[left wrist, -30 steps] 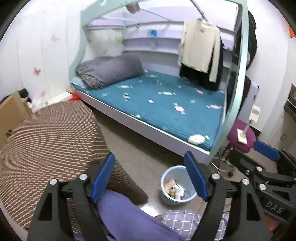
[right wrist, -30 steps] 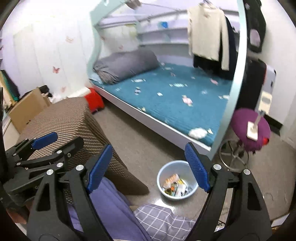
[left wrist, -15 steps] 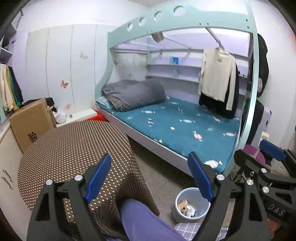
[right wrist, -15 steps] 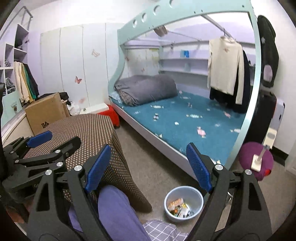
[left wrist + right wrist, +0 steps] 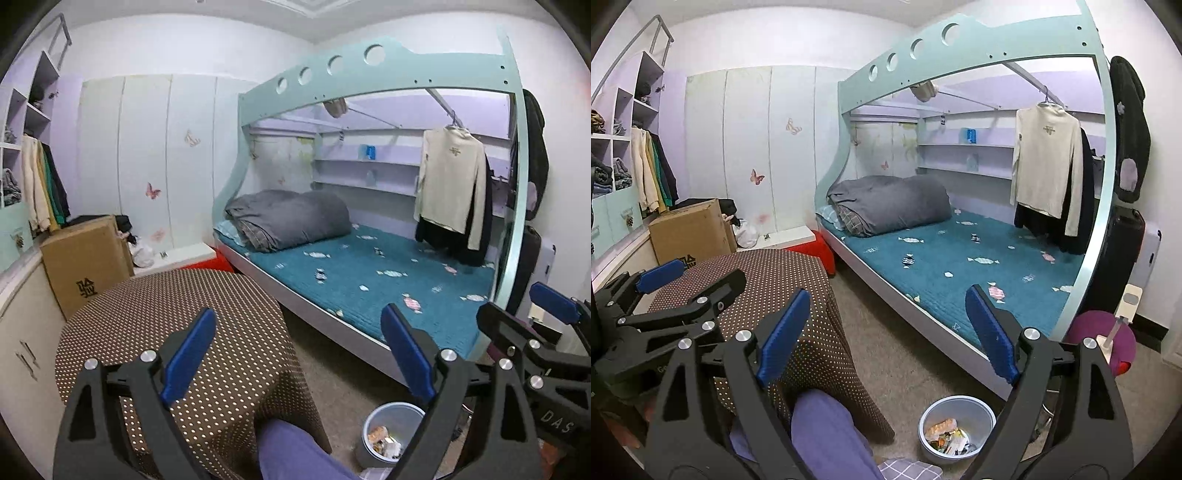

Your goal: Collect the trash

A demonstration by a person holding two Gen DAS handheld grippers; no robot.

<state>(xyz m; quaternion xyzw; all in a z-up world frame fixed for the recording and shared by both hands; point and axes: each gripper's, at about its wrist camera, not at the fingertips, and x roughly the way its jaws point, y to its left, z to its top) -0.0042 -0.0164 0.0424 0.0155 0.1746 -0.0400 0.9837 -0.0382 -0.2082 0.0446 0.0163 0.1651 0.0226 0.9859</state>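
A pale blue trash bin (image 5: pixel 956 428) stands on the floor below me with several wrappers inside; it also shows in the left wrist view (image 5: pixel 391 435). My left gripper (image 5: pixel 297 354) is open and empty, held up above the round table (image 5: pixel 177 332) with its brown dotted cloth. My right gripper (image 5: pixel 888 332) is open and empty, above the floor between table and bed. The left gripper also shows at the left of the right wrist view (image 5: pixel 679 299); the right gripper shows at the right of the left wrist view (image 5: pixel 535 332).
A bunk bed (image 5: pixel 953 266) with a teal mattress and a grey duvet (image 5: pixel 890 208) fills the right. A cardboard box (image 5: pixel 85 266) and a red stool (image 5: pixel 816 251) stand behind the table. A purple stool (image 5: pixel 1104 339) is at the right. My knee (image 5: pixel 827 435) is below.
Both grippers have tilted upward, so the view has risen from the floor and bin to the room and bed frame. Both stay open and empty.
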